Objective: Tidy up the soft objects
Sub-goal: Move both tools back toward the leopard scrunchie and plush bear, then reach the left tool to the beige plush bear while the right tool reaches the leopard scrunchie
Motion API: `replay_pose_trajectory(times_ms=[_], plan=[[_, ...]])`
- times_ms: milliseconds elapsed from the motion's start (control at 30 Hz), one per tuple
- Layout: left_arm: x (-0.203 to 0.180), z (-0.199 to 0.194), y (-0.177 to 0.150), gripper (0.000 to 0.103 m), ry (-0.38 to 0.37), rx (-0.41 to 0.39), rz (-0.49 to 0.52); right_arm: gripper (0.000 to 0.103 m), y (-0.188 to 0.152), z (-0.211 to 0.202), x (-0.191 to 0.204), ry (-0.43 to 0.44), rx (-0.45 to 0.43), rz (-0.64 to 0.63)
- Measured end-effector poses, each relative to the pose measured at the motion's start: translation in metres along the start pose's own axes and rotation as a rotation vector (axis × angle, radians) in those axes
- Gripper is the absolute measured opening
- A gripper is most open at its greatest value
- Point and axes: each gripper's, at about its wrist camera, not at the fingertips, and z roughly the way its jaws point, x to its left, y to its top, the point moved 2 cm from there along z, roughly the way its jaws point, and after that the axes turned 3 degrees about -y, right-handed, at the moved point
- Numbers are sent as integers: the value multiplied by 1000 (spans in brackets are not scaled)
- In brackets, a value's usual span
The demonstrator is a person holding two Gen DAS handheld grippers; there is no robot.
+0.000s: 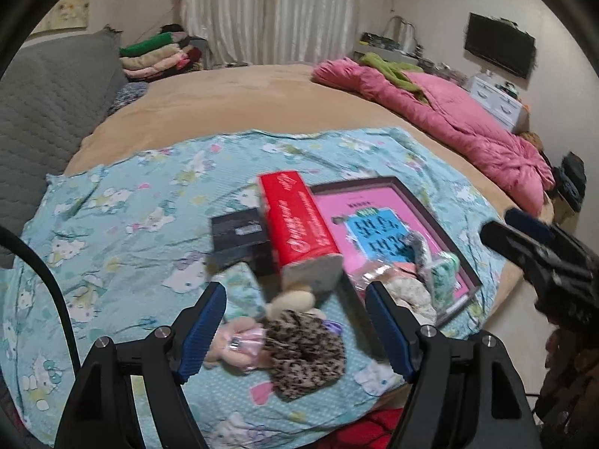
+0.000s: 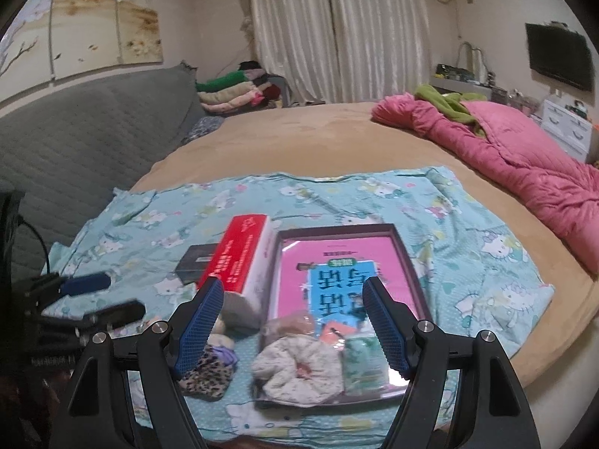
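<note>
Your left gripper (image 1: pixel 295 325) hung above the blue cartoon-print cloth (image 1: pixel 123 224) with its 2 fingers spread wide, pinching nothing. Right under that gap lay the leopard-print scrunchie (image 1: pixel 305 355), with a small pink plush toy (image 1: pixel 234 346) touching its left side and a cream plush piece (image 1: pixel 294 299) just beyond it; no pad touched any of them.

Your right gripper (image 2: pixel 294 323) was spread just as wide and empty too, poised over the near end of the dark tray (image 2: pixel 406 258). In that tray the cream floral scrunchie (image 2: pixel 295 368) sat at the front, a mint-green packet (image 2: pixel 361 364) just beside it on the right, both on the pink book (image 2: pixel 295 262).

Farther back, the red box (image 2: pixel 234 258) stood against the tray's left edge, a black box (image 2: pixel 196 262) behind it. Beyond the cloth, the tan bedspread (image 2: pixel 299 138) ran to a pink quilt (image 2: pixel 524 161) on the right.
</note>
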Motion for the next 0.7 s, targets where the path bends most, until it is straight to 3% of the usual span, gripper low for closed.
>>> replay_pose_trajectory(times_ms=[400,700], plan=[[66,-14,-4,76,67,-16,-112,78,-7,6,40,47,32,-88],[92,-7,-20,76,82,7,-154,78,-19,15,67,76,65,-156]])
